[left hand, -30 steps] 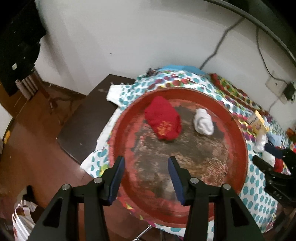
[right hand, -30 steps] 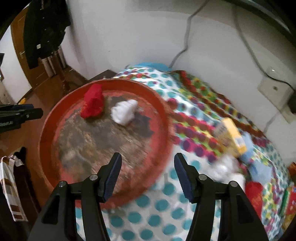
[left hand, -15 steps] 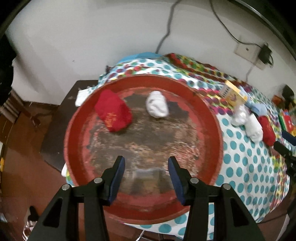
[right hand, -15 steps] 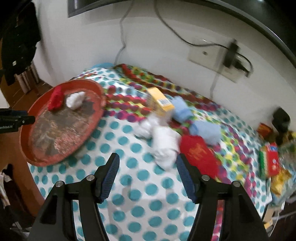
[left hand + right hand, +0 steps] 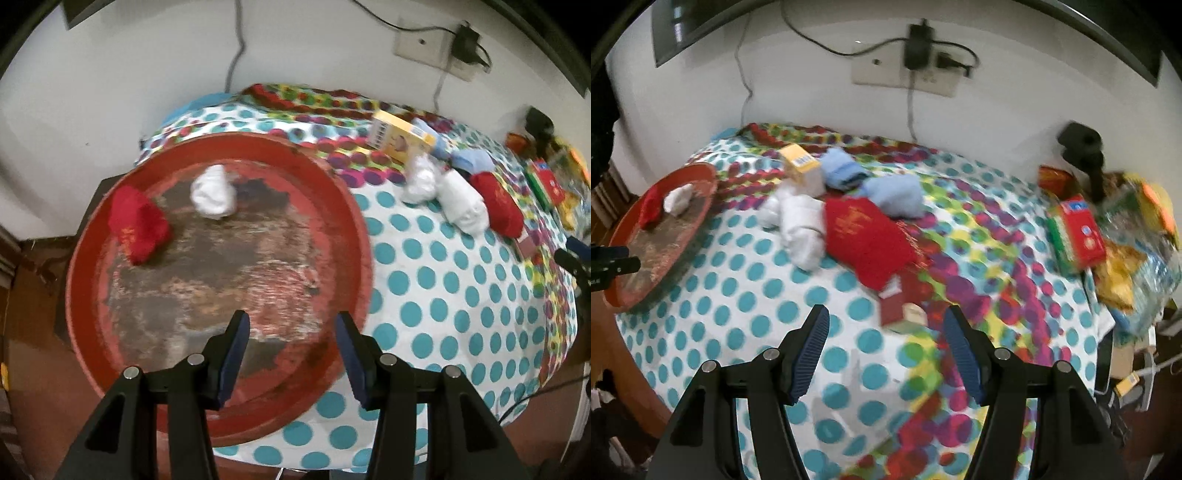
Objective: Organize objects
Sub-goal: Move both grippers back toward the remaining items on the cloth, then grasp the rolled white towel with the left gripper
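Step in hand, as judged: between transfers. Both grippers were empty, and the sorting of rolled socks into the red tray (image 5: 354, 206) was partly done.

Left gripper (image 5: 291, 354): claw spread, nothing between the pads, poised above the near part of the tray.

Right gripper (image 5: 886, 347): claw spread and empty, poised above the dotted tablecloth (image 5: 746, 280). A small red box (image 5: 903, 302) lay on the cloth just beyond its fingertips.

Tray: round, worn in the middle, at the left end of the table. It held two items toward its far side, a red sock roll (image 5: 138, 225) at the left and a white sock roll (image 5: 214, 190) to its right. The two were slightly apart; the rest of the tray was bare.

Outside the tray, clustered on the cloth to its right:
- a large white sock roll (image 5: 803, 232) with a smaller white bundle (image 5: 772, 210) to its left
- a red sock (image 5: 868, 240), touching the large white roll on the right
- two light blue sock rolls (image 5: 897, 195) further back
- a yellow carton (image 5: 803, 170) at the far side

Next move, as judged: the right gripper needed to reach further over to the cluster, lower over one roll and close on it. The white roll and red sock lay pressed together, so a clean single pick called for careful placing of the pads.

Far right: a loose heap of snack packets (image 5: 1123, 251), no container seen.
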{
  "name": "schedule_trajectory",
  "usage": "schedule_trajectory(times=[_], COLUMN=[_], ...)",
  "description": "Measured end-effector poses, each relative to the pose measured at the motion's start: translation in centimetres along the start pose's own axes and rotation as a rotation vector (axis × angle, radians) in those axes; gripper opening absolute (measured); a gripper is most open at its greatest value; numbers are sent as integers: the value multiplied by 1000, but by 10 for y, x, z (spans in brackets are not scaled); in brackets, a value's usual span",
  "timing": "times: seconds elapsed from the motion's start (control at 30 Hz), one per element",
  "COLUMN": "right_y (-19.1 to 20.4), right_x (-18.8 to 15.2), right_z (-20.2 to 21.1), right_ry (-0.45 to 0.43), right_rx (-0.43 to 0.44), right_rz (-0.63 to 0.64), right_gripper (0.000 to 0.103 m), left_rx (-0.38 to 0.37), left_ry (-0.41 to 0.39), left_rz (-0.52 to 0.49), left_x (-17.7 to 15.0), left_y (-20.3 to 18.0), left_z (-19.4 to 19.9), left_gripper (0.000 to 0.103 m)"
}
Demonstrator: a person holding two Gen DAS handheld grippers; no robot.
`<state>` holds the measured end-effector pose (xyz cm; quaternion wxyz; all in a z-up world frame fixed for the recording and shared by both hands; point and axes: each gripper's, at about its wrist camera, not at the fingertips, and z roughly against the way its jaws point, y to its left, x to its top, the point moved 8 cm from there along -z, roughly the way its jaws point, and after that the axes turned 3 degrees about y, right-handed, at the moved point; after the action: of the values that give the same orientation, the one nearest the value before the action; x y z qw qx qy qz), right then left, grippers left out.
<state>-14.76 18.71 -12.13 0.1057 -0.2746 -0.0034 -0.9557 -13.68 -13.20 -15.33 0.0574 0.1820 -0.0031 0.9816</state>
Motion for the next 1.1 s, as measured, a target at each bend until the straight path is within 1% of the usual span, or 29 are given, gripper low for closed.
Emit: schedule_trajectory(times=[0.17, 0.23, 0.3, 0.37, 0.47, 0.57, 0.63, 0.73, 0.83, 0.9, 1.0, 1.1], right_y=[-10, -12, -13, -13, -9, -5, -3, -3, -5, -7, -10, -11], right_x=[-4, -6, -8, -8, -8, -7, -6, -6, -7, -9, -7, -7], right_z=[-11, -19, -26, -37, -47, -57, -63, -72, -81, -84, -83, -85], right_ry=[-11, -9, -4, 6, 3, -1, -4, -6, -5, -9, -43, -60], right_rx=[27, 33, 36, 36, 72, 88, 86, 91, 114, 118, 105, 97], right_rz=[7, 10, 19, 22, 24, 38, 50, 56, 40, 41, 54, 65], right_gripper=[63, 63, 63, 63, 62, 61, 60, 56, 51, 39, 38, 37], left_rx=[-57, -39, -37, -49, -56, -67, -96, -128, -128, -146, -167, -184], left_ry=[21, 16, 11, 14, 23, 30, 35, 43, 50, 52, 54, 58], left_rz=[-44, -66, -84, -93, -108, -126, -121, -117, -121, -121, -108, -94], left_x=[-4, -4, -2, 1, 6, 12, 18, 25, 35, 43, 55, 68], left_y=[-25, -33, -40, -49, -63, -79, -92, -109, -127, -140, -156, -170], left_z=[-9, -11, -13, -15, -20, -26, -30, -36, -43, -47, -51, -57], left_gripper=[49, 50, 49, 49, 49, 49, 49, 49, 49, 50, 49, 49])
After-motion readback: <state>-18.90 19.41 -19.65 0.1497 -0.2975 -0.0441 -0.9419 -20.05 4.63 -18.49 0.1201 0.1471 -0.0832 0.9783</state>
